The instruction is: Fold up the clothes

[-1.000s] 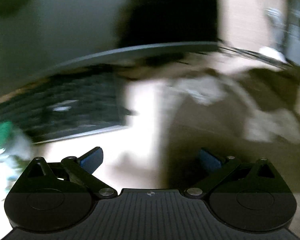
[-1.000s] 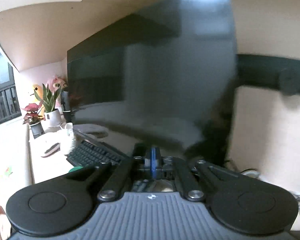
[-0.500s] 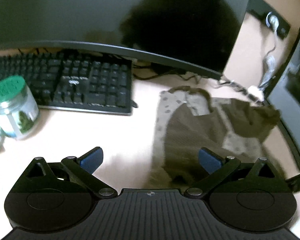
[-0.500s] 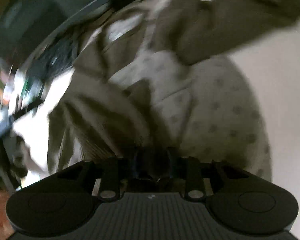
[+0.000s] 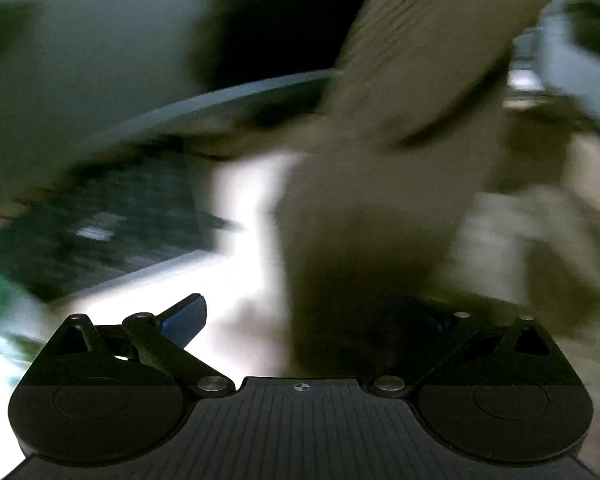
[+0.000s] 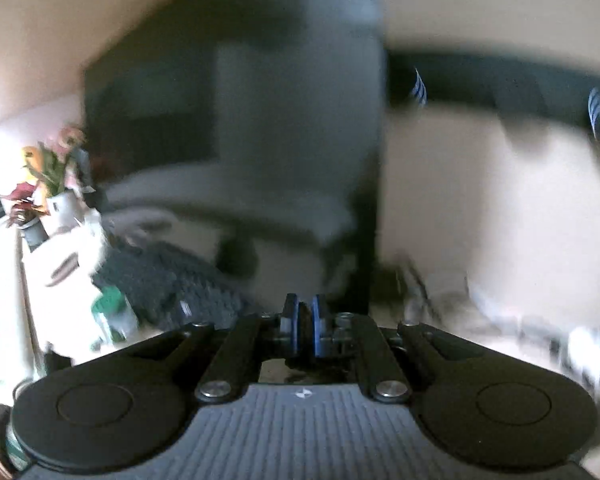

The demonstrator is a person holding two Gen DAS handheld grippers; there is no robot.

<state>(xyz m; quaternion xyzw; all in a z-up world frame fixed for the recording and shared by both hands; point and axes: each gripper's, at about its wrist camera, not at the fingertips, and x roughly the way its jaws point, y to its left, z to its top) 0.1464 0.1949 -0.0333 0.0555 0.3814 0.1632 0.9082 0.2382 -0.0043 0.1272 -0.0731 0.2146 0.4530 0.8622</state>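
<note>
An olive-brown garment (image 5: 380, 184) with a paler dotted lining fills the middle and right of the blurred left wrist view, hanging in a raised fold over the desk. My left gripper (image 5: 312, 320) is open; cloth lies between its fingers and hides the right pad. My right gripper (image 6: 304, 324) is nearly shut, its blue pads a narrow slit apart with nothing visible between them. It is raised and faces the monitor (image 6: 260, 120). The garment does not show in the right wrist view.
A black keyboard (image 5: 112, 216) lies left of the garment under a curved monitor (image 5: 100, 60). A green-lidded jar (image 6: 110, 308) stands by the keyboard (image 6: 168, 280). Potted flowers (image 6: 56, 184) stand at the far left. A second screen (image 5: 580, 60) stands at the right.
The right gripper swung down onto the garment half a second ago and is now raised facing the monitor. The left gripper has moved in close; cloth now lies between its fingers.
</note>
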